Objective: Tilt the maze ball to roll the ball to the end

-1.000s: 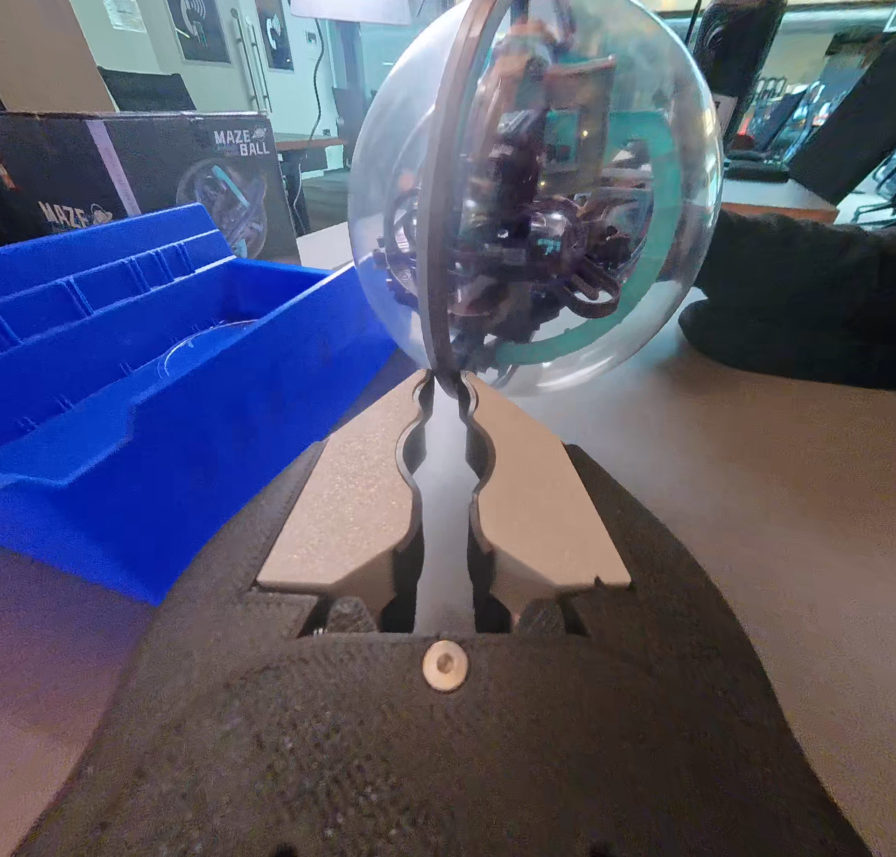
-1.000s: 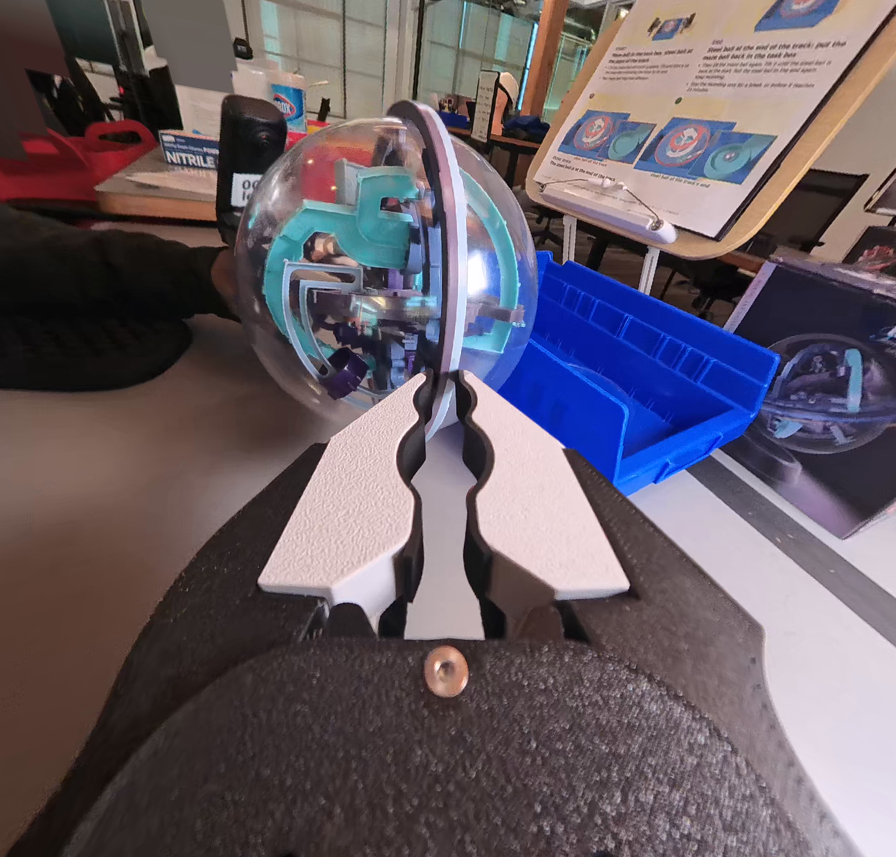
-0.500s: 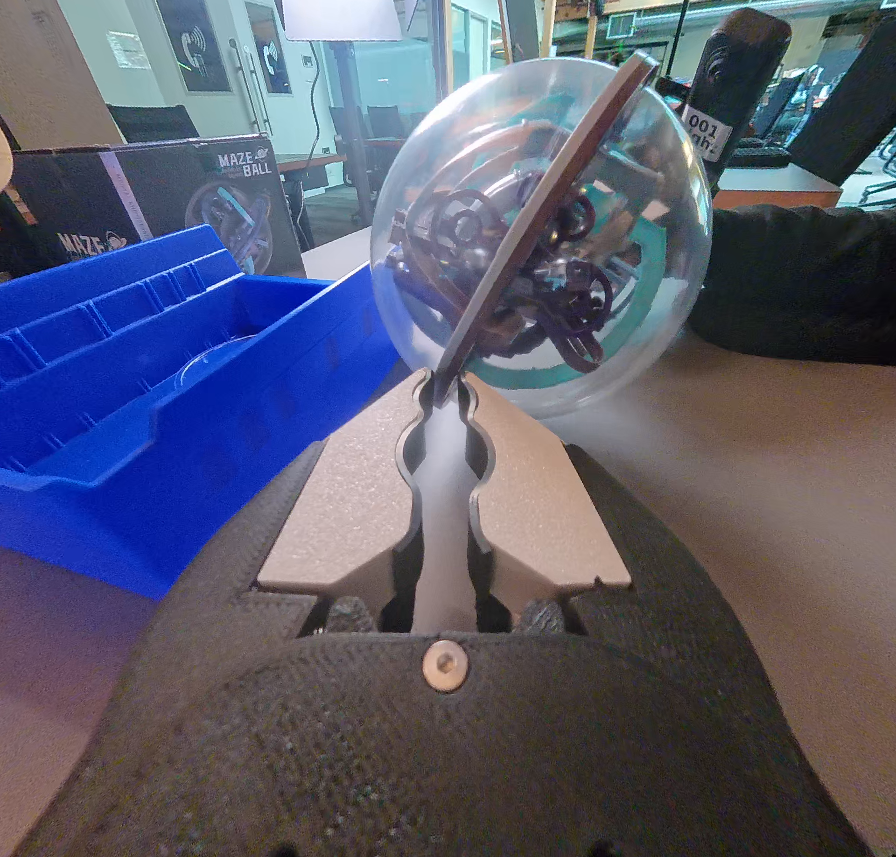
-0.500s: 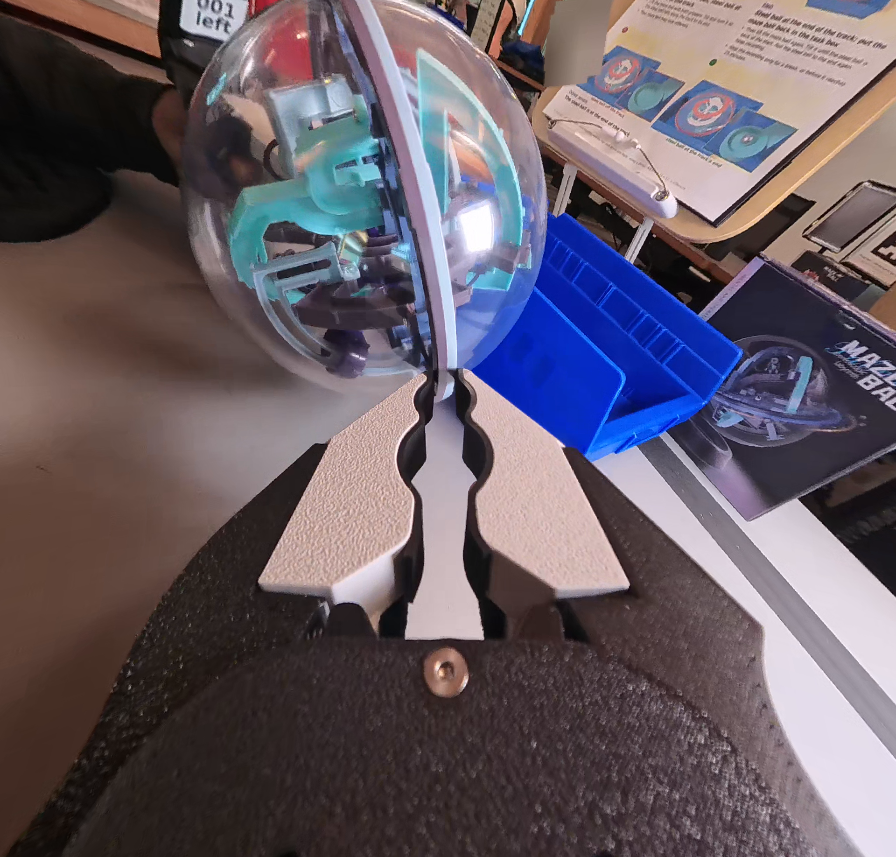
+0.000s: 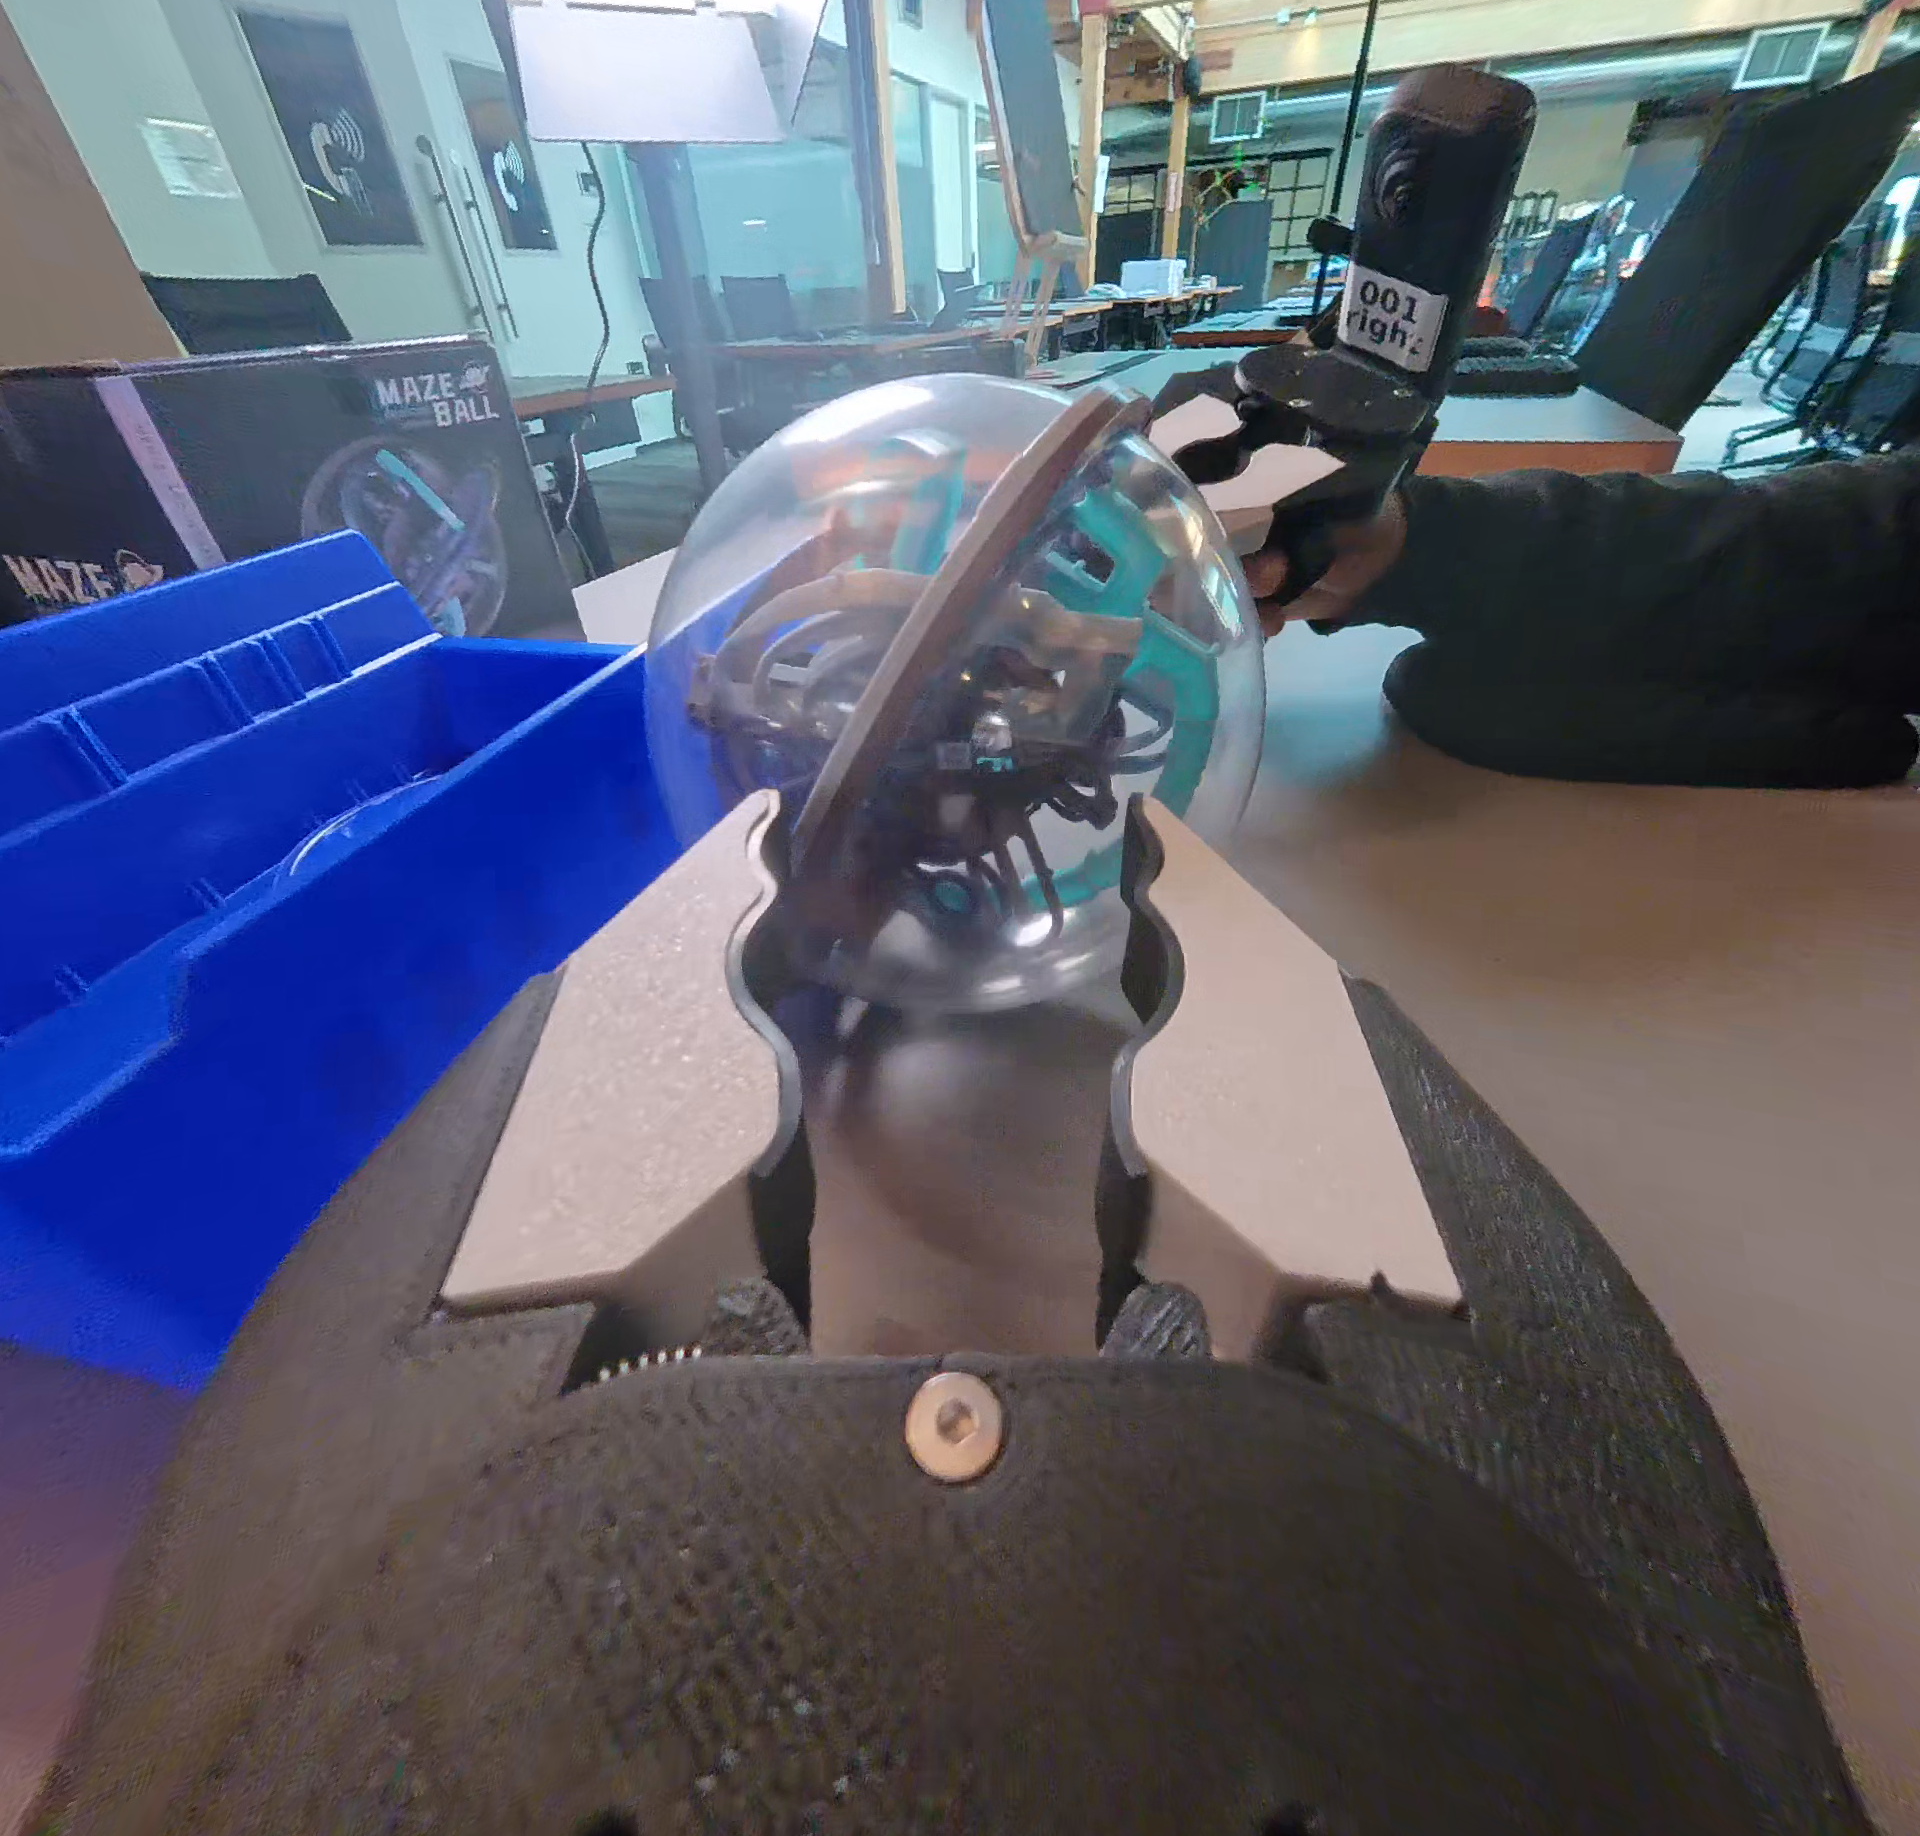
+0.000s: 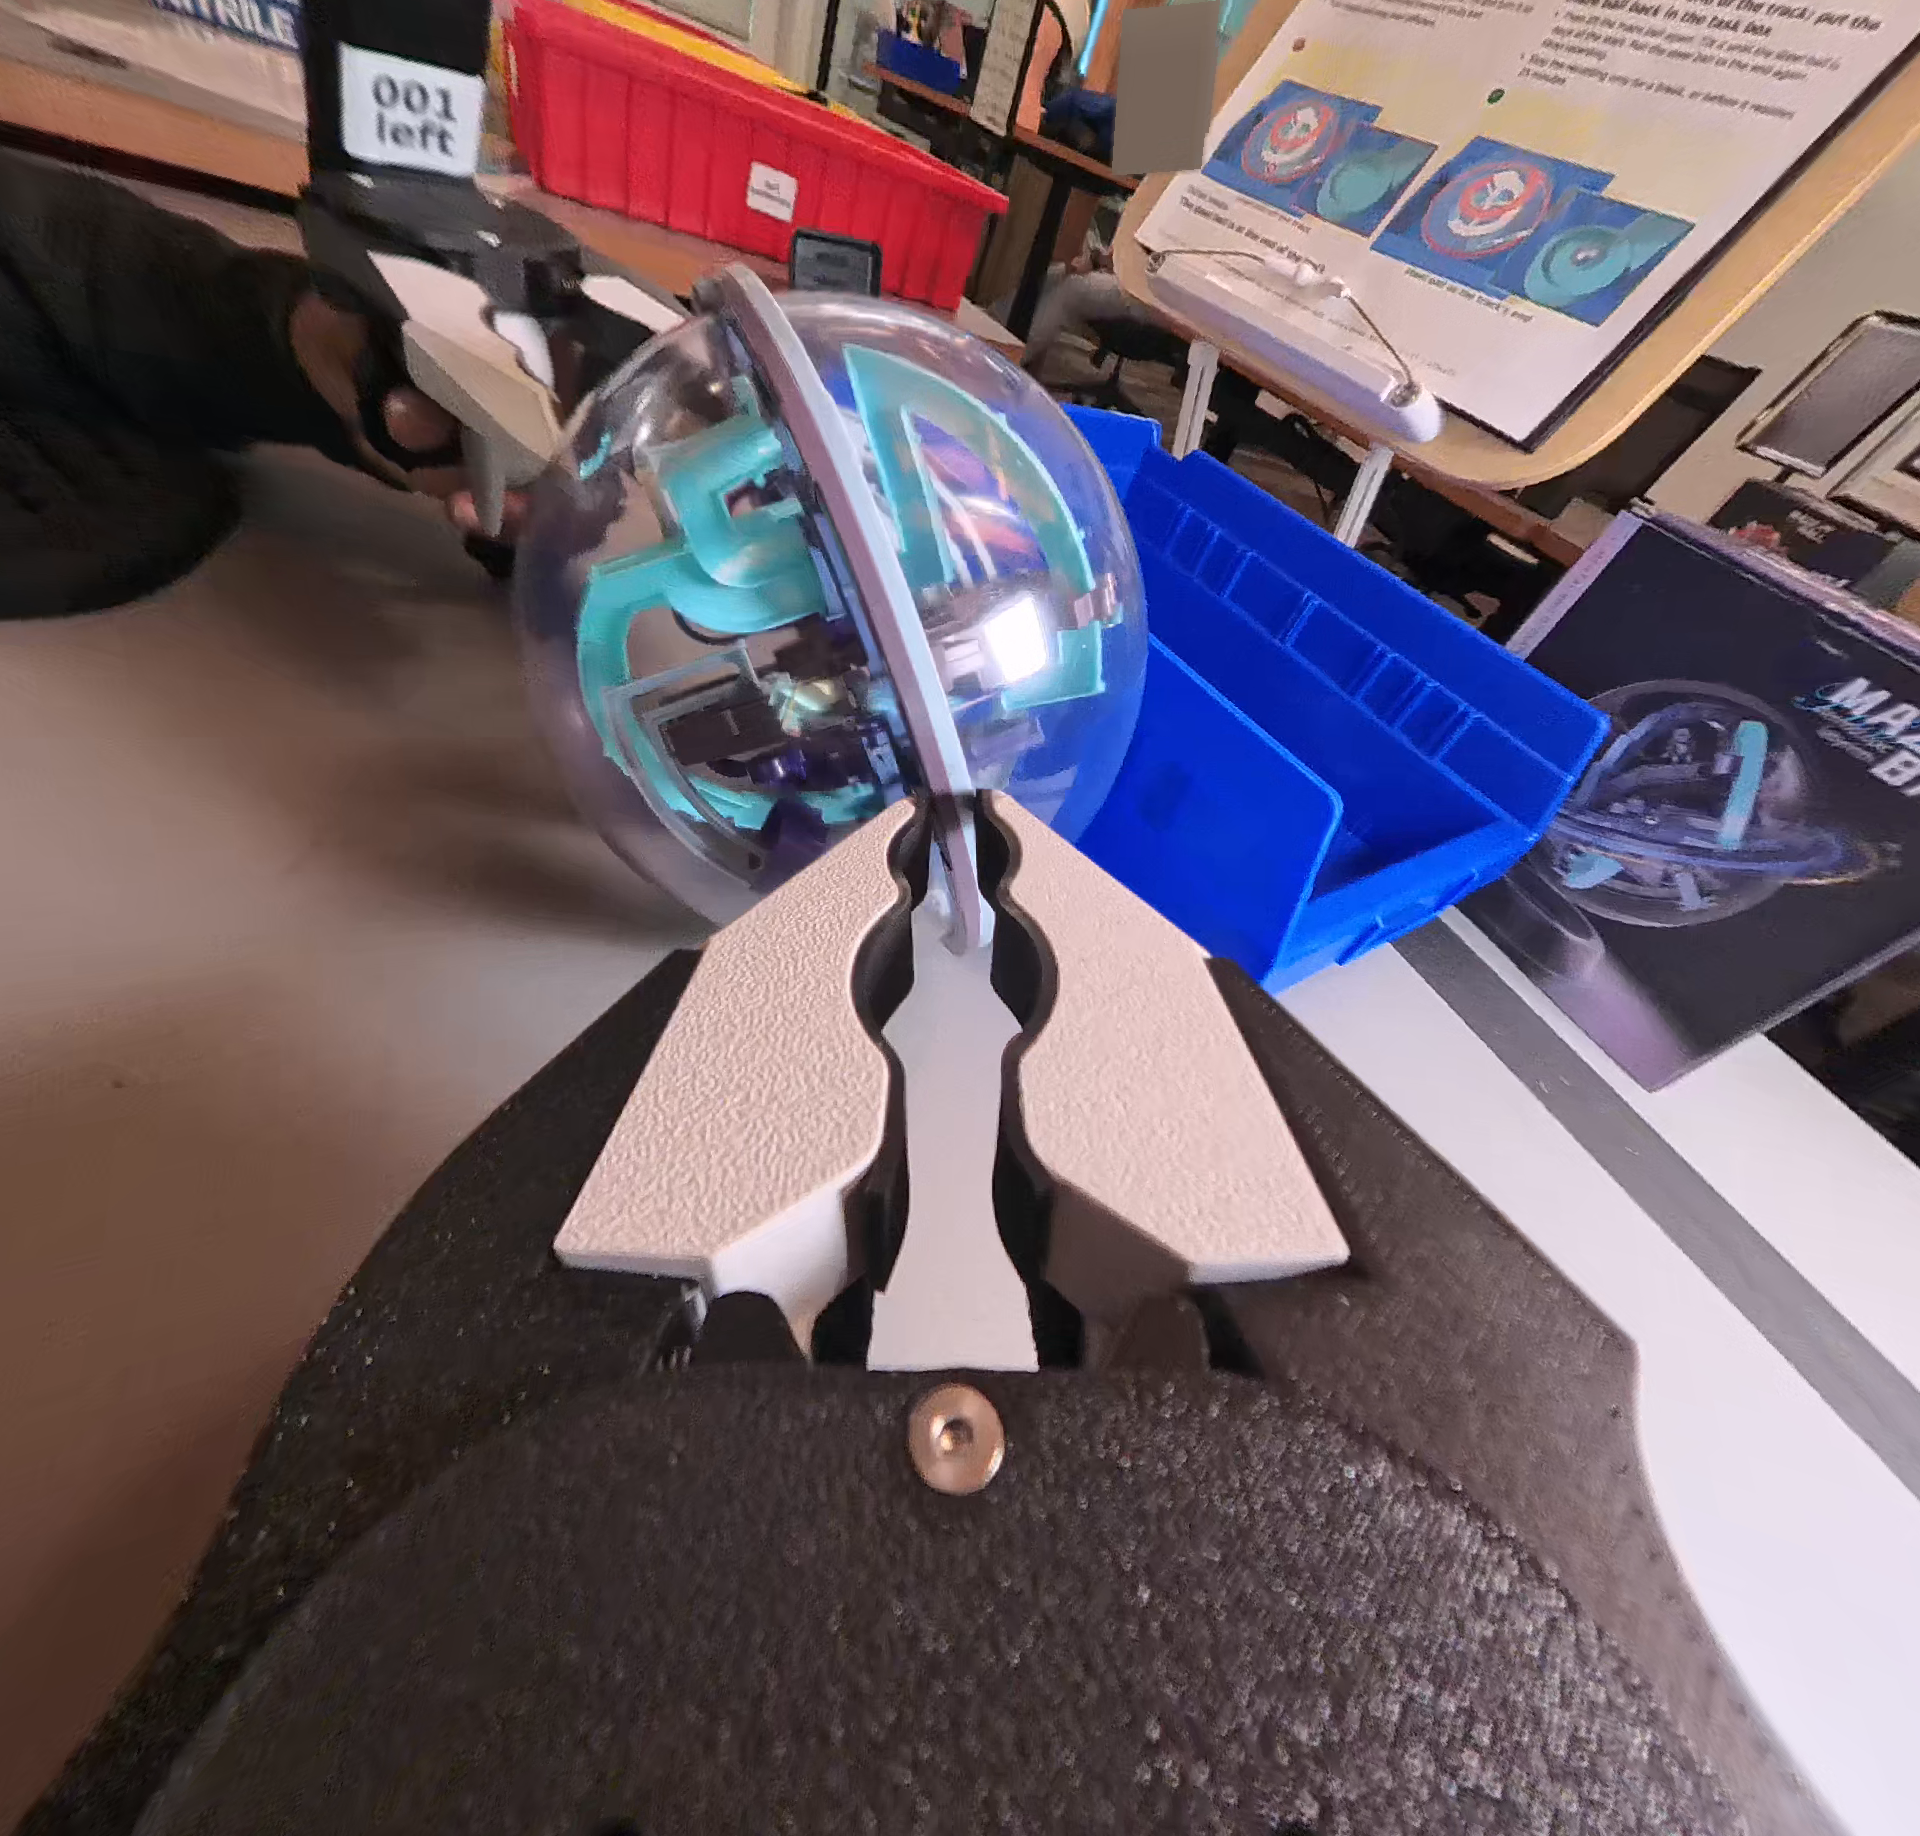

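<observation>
1. Maze ball (image 6: pixel 831 602): a clear sphere with teal, grey and dark purple tracks inside and a flat grey rim (image 6: pixel 831 498) around its middle. It is held above the table (image 6: pixel 208 903), just beside the blue bin (image 6: pixel 1351 726), with the rim tilted off vertical.
2. Right gripper (image 6: pixel 948 830): jaws nearly closed, both pale fingertips pinching the lower edge of the rim. In the left wrist view the same gripper (image 5: pixel 1195 425) grips the rim at the ball's far upper side, with a hand (image 5: pixel 1320 571) on its handle.
3. Left gripper (image 5: pixel 951 830): jaws spread wide. The ball's lower part and rim sit between the fingers (image 5: pixel 665 1007), with clear space beside the right-hand one; contact at the left-hand one cannot be told. In the right wrist view this gripper (image 6: pixel 499 384) stands behind the ball, open.
4. Blue bin: lies on the table with its ribbed inside showing.
5. Dark product box (image 6: pixel 1766 768): stands just beyond the bin.
6. Instruction board (image 6: pixel 1507 124): leans on a stand behind the bin.
7. Red bin (image 6: pixel 727 145): on a farther table.
</observation>
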Motion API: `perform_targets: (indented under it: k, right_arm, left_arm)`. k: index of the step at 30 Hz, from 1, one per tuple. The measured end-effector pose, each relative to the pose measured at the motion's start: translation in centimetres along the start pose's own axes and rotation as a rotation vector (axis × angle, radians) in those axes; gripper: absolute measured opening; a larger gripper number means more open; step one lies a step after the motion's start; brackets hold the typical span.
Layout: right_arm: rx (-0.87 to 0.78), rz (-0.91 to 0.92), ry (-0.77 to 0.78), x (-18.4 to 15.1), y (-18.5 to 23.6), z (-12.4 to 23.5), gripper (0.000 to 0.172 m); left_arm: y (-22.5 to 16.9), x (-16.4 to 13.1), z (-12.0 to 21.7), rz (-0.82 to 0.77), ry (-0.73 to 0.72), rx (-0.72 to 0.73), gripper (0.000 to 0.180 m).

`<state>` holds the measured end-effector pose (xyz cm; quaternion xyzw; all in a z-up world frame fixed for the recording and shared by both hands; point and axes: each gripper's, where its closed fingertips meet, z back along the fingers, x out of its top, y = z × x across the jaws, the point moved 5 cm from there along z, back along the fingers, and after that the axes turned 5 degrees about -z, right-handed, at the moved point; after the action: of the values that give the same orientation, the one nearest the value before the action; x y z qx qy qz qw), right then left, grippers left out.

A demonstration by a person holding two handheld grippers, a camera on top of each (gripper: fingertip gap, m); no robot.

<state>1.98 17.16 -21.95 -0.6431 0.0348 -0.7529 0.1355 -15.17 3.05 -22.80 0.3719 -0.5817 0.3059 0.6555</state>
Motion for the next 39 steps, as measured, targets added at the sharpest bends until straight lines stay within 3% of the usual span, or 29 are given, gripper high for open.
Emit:
perform_targets:
  k: [5, 9, 13, 17, 30, 39]
  right_arm:
    - [0.000, -0.058, 0.021, -0.4, -0.7, 0.0, 0.006]
    - [0.037, -0.145, 0.028, -1.1, -1.6, 0.1, 0.005]
    - [0.055, -0.202, 0.013, -1.4, -2.1, 0.2, 0.004]
    - [0.051, -0.219, -0.003, -1.6, -2.5, 0.6, 0.002]
    - [0.079, -0.172, -0.028, -1.2, -1.7, 0.9, 0.012]
    - [0.069, -0.182, -0.055, -0.9, -2.0, 1.0, 0.009]
  left_arm:
    - [-0.2, -0.1, -0.1, -0.033, -0.002, -0.018, 0.059]
    - [1.8, -0.3, 0.5, 0.047, -0.043, -0.024, 0.053]
    - [2.7, -1.4, -0.2, 0.064, 0.093, -0.027, 0.039]
    - [1.6, -1.9, -0.8, -0.027, 0.169, -0.054, 0.015]
    - [1.3, -1.7, -0.4, -0.099, 0.148, -0.009, 0.011]
    - [1.2, -1.7, -0.6, -0.114, 0.153, 0.006, 0.008]
